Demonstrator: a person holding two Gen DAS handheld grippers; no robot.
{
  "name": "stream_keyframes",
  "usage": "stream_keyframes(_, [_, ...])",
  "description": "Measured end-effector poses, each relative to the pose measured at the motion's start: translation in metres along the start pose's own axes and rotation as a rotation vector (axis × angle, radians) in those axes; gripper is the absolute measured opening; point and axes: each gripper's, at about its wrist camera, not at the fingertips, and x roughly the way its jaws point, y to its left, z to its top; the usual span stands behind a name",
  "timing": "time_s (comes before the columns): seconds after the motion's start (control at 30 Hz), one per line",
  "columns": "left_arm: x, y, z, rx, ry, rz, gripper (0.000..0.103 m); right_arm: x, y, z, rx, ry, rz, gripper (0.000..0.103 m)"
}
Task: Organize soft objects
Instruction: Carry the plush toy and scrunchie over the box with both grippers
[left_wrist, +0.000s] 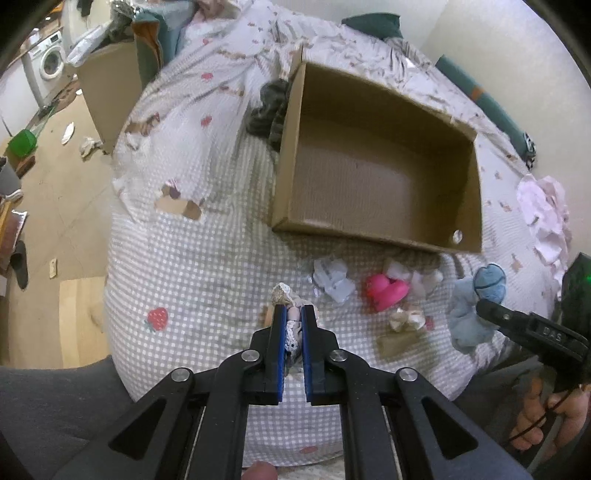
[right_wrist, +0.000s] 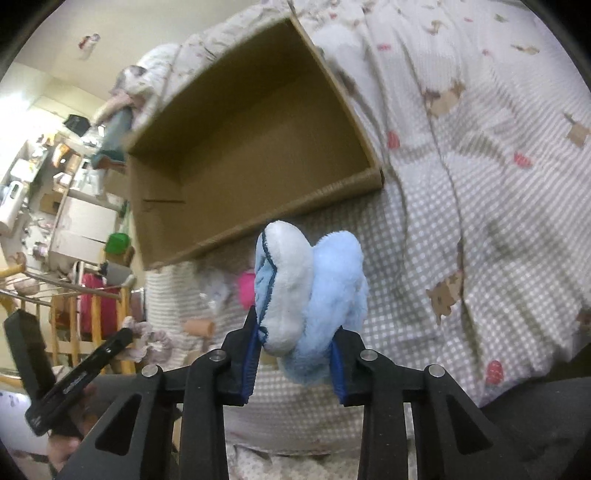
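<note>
An open cardboard box (left_wrist: 373, 236) lies on the checked bedspread; it also shows in the right wrist view (right_wrist: 258, 221). My left gripper (left_wrist: 293, 310) is shut on a small doll in pale lace cloth (left_wrist: 294, 325), low over the bed in front of the box. My right gripper (right_wrist: 295, 332) is shut on a light blue and white plush toy (right_wrist: 314, 288), held above the bed near the box's front edge. The same toy shows in the left wrist view (left_wrist: 472, 310) at the right gripper's tip (left_wrist: 487, 308). A pink plush (left_wrist: 386, 291) and white crumpled cloths (left_wrist: 332, 280) lie before the box.
A dark cloth (left_wrist: 269, 107) lies against the box's left wall. Pink-white clothing (left_wrist: 546, 218) sits on the bed at right. A second cardboard box (left_wrist: 110, 85) stands off the bed's left side. Floor clutter, a green bin (left_wrist: 22, 142) and a washing machine (left_wrist: 48, 62) are far left.
</note>
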Motion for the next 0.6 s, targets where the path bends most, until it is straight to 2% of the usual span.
stream_keyframes(0.17, [-0.022, -0.007, 0.023, 0.006, -0.037, -0.022, 0.007, -0.034, 0.008, 0.009, -0.018, -0.054, 0.099, 0.034])
stream_keyframes(0.3, [-0.033, -0.020, 0.045, 0.038, -0.069, -0.015, 0.007, -0.054, 0.015, 0.029, -0.044, -0.089, 0.136, 0.034])
stream_keyframes(0.43, [-0.034, -0.033, 0.068, 0.071, -0.090, 0.000, 0.007, -0.056, 0.027, 0.050, -0.087, -0.114, 0.124, 0.034])
stream_keyframes(0.6, [-0.020, -0.044, 0.092, 0.089, -0.095, 0.018, 0.007, -0.041, 0.036, 0.072, -0.115, -0.131, 0.089, 0.034])
